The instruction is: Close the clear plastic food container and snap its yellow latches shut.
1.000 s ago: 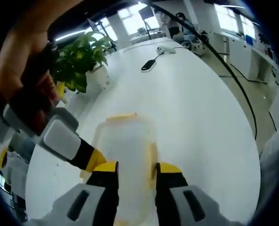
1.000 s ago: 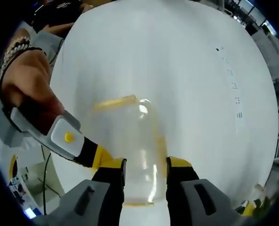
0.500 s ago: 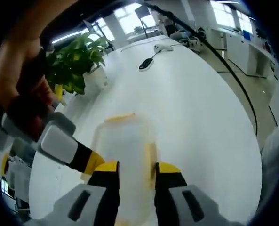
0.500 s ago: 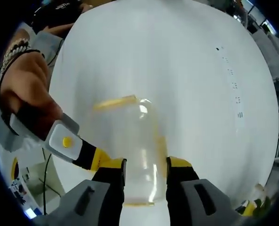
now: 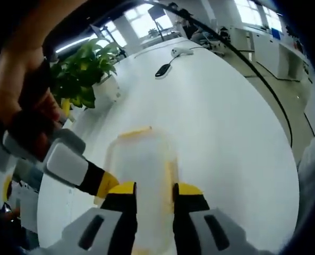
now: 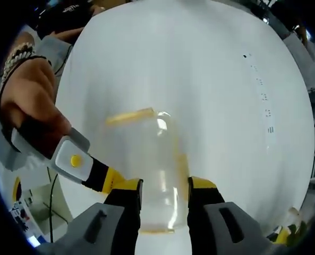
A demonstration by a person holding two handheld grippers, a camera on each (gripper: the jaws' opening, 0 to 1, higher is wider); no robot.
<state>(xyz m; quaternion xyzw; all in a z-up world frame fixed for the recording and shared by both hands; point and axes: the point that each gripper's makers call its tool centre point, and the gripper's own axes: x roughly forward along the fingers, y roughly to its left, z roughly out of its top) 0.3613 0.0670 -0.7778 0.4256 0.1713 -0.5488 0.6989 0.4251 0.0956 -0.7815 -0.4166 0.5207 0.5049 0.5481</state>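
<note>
The clear plastic container lies lengthways on the white table, lid on. A yellow latch sits at its far end and another along its right side. My left gripper has its yellow-tipped jaws pressed against the container's near end. The right gripper's finger reaches in from the left and touches the same corner. In the right gripper view the container shows its yellow far latch and near edge, and my right gripper clamps it. The left gripper's finger comes in from the left.
A potted green plant stands at the table's left edge. A black device and a white one lie far up the table. A person's hand with a bead bracelet holds the other gripper. Office desks stand beyond.
The left gripper view has tilted slightly, so the background slid. The left jaws look a little closer together. The container and right gripper have not moved.
</note>
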